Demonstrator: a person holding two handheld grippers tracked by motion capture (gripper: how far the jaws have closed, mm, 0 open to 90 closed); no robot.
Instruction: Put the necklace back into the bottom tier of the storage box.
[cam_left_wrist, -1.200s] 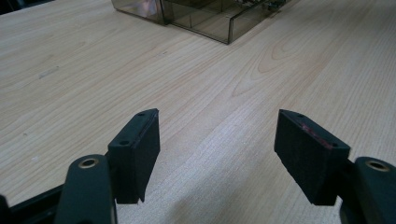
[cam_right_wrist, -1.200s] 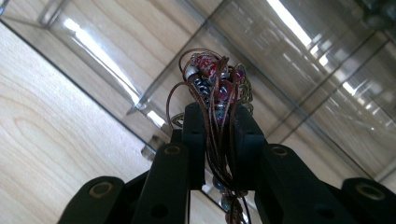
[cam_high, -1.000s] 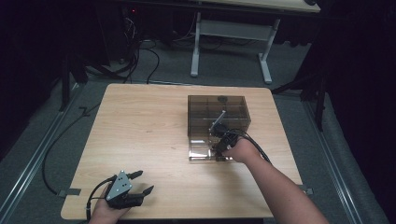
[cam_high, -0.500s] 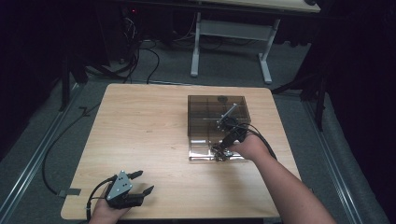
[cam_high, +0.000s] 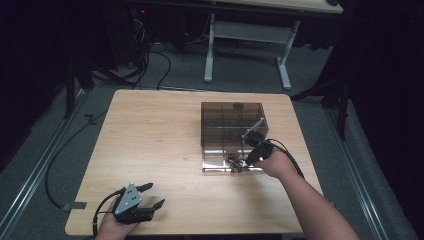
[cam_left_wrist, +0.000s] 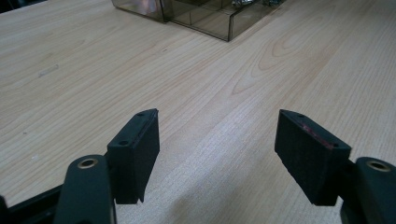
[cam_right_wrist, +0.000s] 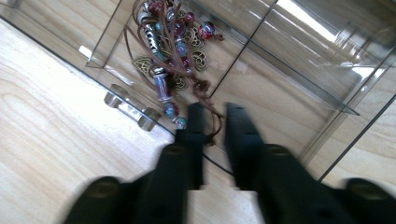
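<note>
Smoked-acrylic organiser on counter | beaded necklace lying in its front compartment | I am nipping its brown cord, right gripper fingers nearly together | left gripper fingers spread, idling | next, likely: lifting the cord clear without snagging

On the table the compartment box sits right of centre, a beaded necklace in its near compartment, my right gripper at the box's near right corner, my left gripper well left and nearer me.
</note>
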